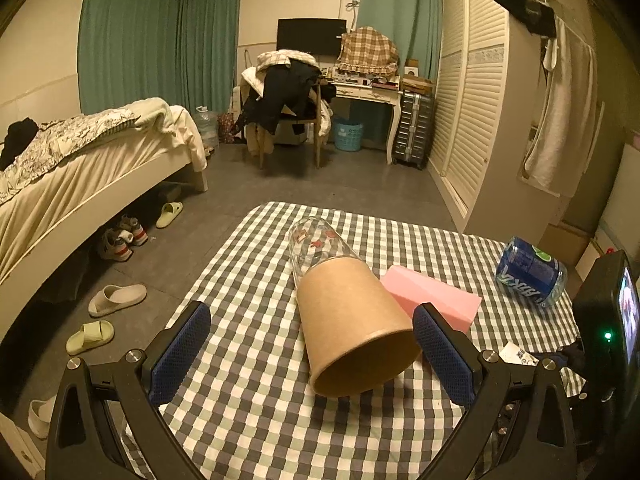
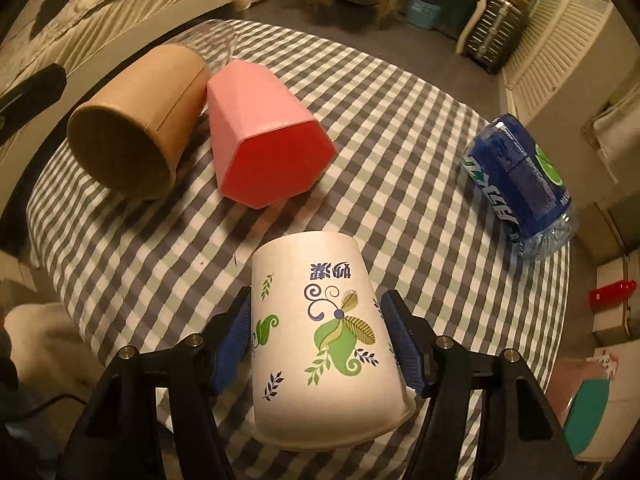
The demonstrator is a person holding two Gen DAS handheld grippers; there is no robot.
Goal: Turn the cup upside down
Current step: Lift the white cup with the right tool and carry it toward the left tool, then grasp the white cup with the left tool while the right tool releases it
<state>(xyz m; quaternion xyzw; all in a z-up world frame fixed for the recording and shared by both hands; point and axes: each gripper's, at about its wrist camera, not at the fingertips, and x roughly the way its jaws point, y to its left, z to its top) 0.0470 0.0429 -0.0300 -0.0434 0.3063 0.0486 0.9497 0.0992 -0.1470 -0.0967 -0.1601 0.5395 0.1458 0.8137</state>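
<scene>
My right gripper (image 2: pixel 316 332) is shut on a white paper cup (image 2: pixel 324 340) with a green leaf print, held upside down, base pointing away, above the checked tablecloth (image 2: pixel 400 184). My left gripper (image 1: pixel 312 340) is open and empty, its blue pads either side of a brown paper cup (image 1: pixel 352 328) lying on its side with its mouth towards me. The brown cup also shows in the right wrist view (image 2: pixel 136 120).
A pink hexagonal cup (image 2: pixel 264 132) lies on its side beside the brown cup, also in the left wrist view (image 1: pixel 432 296). A clear glass (image 1: pixel 316 244) lies behind the brown cup. A blue bottle piece (image 2: pixel 520 180) lies at the right. A bed (image 1: pixel 80 160) stands left.
</scene>
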